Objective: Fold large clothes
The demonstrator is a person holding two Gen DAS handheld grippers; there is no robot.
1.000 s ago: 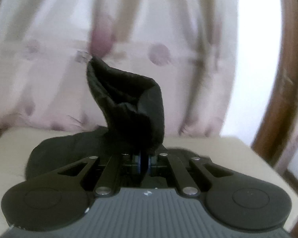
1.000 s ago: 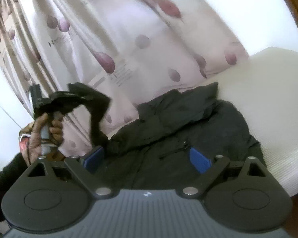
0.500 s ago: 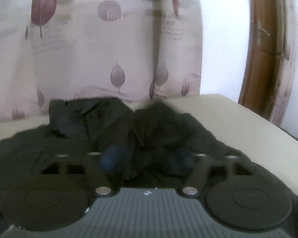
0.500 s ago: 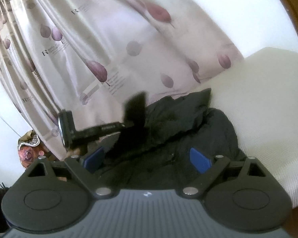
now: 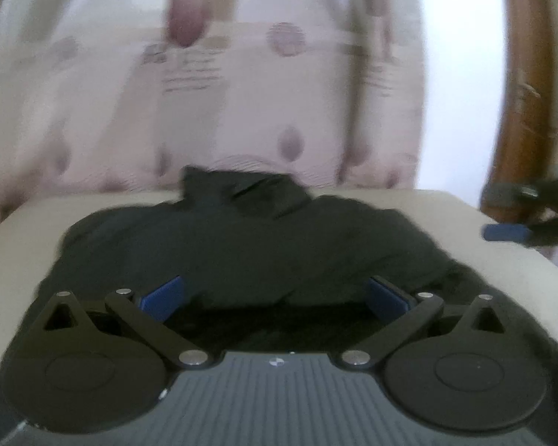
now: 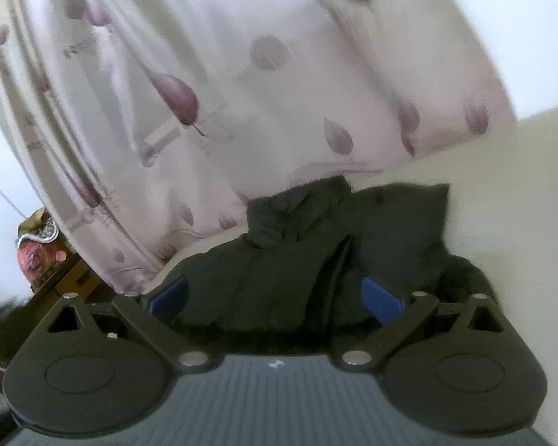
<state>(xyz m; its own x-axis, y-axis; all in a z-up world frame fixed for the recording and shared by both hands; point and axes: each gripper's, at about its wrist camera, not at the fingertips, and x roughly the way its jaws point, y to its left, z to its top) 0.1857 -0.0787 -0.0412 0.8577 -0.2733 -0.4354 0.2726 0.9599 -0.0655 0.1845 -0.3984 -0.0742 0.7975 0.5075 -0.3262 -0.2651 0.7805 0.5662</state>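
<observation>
A black jacket [image 5: 249, 238] lies bunched on a cream padded surface [image 5: 420, 200], its collar toward the curtain. It also shows in the right wrist view [image 6: 301, 256]. My left gripper [image 5: 275, 295] is open and empty, its blue pads spread over the jacket's near edge. My right gripper [image 6: 275, 295] is open and empty over the jacket's near part. One blue pad of the right gripper [image 5: 506, 232] shows at the right edge of the left wrist view, beside the jacket.
A pink curtain with leaf print [image 5: 223, 93] hangs close behind the surface. A brown wooden frame [image 5: 517, 93] stands at the right. A box and clutter [image 6: 41, 249] sit low at the left beyond the surface's edge [image 6: 502, 186].
My left gripper has let go of the jacket part it held up; that part now lies on the pile. The left gripper opened and pulled back. The right gripper moved closer over the jacket.
</observation>
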